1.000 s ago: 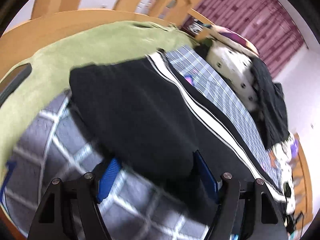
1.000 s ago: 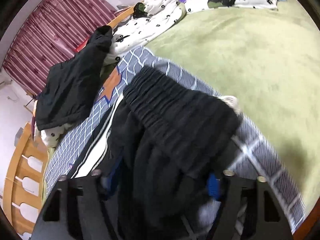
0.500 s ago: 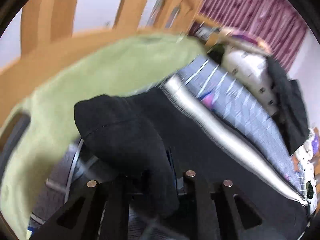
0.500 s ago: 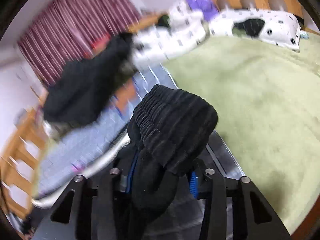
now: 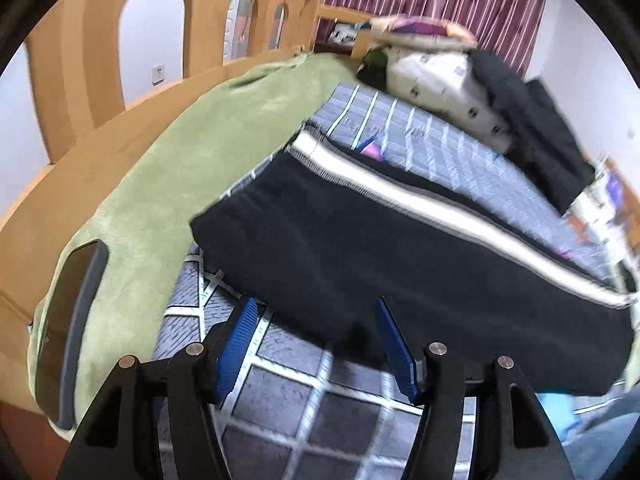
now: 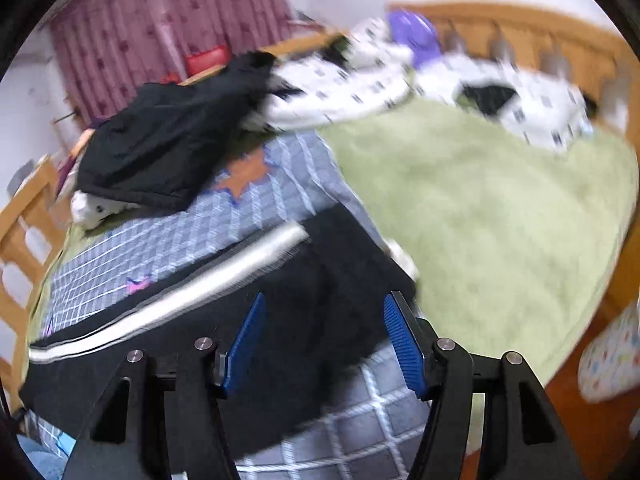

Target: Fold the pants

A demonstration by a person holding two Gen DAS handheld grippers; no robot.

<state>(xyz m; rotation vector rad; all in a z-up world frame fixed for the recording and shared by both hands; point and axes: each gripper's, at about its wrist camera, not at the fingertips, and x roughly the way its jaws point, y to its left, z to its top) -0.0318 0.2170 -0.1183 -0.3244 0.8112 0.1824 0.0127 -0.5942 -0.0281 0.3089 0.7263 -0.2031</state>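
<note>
On the bed (image 5: 132, 184), the folded pants (image 5: 360, 248) stretch crosswise just ahead of both grippers, left (image 5: 316, 344) and right (image 6: 324, 344); both jaws, just opened, stand wide and empty.

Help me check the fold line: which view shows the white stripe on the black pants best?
The left wrist view: the white stripe runs sharp and nearly unbroken across the black pants. The right wrist view shows the stripe too, but motion-blurred and foreshortened.
</note>
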